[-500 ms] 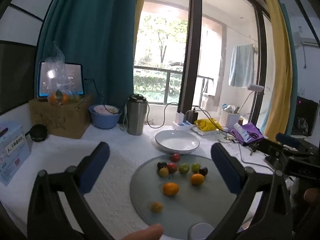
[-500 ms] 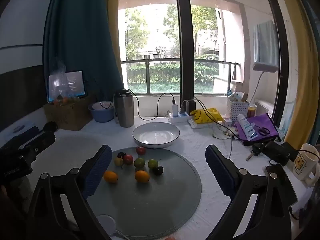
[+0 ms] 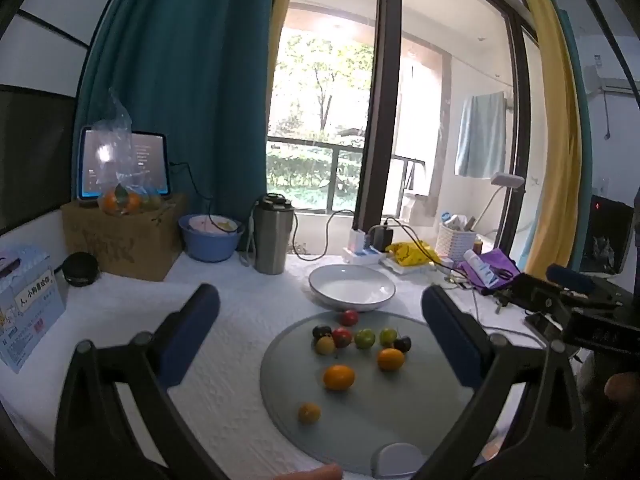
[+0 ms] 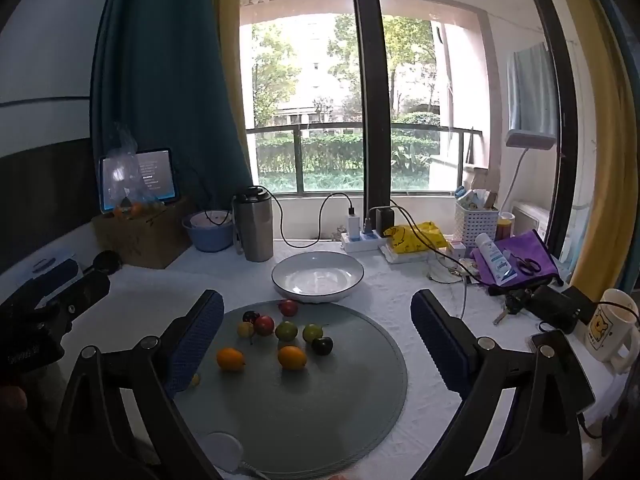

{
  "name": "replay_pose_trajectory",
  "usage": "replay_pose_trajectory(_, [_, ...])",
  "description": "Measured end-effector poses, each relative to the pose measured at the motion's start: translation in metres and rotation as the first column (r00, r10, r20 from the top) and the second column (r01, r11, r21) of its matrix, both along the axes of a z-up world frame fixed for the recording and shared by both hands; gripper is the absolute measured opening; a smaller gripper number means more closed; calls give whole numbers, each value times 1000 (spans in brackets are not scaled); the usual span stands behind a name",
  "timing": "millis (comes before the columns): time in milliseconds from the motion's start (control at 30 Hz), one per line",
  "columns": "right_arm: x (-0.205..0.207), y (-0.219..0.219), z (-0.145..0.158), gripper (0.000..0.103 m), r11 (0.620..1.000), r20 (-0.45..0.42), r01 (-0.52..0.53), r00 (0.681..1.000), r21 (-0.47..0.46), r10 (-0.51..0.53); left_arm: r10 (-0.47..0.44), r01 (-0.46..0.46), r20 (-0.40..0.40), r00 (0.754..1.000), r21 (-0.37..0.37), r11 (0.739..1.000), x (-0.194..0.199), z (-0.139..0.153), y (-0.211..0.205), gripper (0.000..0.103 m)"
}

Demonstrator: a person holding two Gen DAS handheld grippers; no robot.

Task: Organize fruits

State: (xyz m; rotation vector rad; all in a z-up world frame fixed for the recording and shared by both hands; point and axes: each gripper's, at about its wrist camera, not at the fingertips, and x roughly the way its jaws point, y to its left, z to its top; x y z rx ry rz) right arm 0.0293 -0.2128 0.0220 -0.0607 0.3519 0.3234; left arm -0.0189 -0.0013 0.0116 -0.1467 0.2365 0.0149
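Several small fruits lie on a round grey mat (image 3: 400, 412) (image 4: 352, 392): red, green, dark and yellow ones in a cluster (image 3: 362, 338) (image 4: 286, 330), two oranges (image 3: 339, 377) (image 4: 292, 357) and a small yellow fruit (image 3: 309, 413) nearer me. An empty white plate (image 3: 352, 286) (image 4: 318, 274) sits just beyond the mat. My left gripper (image 3: 320, 320) hovers open above the mat's left side, nothing between its blue pads. My right gripper (image 4: 318, 322) is also open and empty, above the fruit cluster.
A steel tumbler (image 4: 254, 226), blue bowl (image 3: 210, 236), cardboard box with a tablet and bagged oranges (image 3: 120, 200) stand at the back left. A power strip with cables (image 4: 362, 236), yellow bag, white basket, purple cloth with scissors (image 4: 520, 260) and a mug (image 4: 610, 324) crowd the right.
Both views have shifted only slightly; the fruits and plate have not moved and both grippers stay open.
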Motion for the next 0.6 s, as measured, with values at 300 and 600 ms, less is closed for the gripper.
replay_pose_trajectory(300, [2, -2, -2, 97, 1000, -12, 1, 1000, 7, -1, -33, 33, 0, 999, -9, 999, -1, 2, 0, 102])
replay_pose_trajectory(600, [2, -3, -1, 97, 1000, -9, -2, 1000, 8, 2, -38, 38, 2, 999, -1, 999, -2, 1, -2, 102])
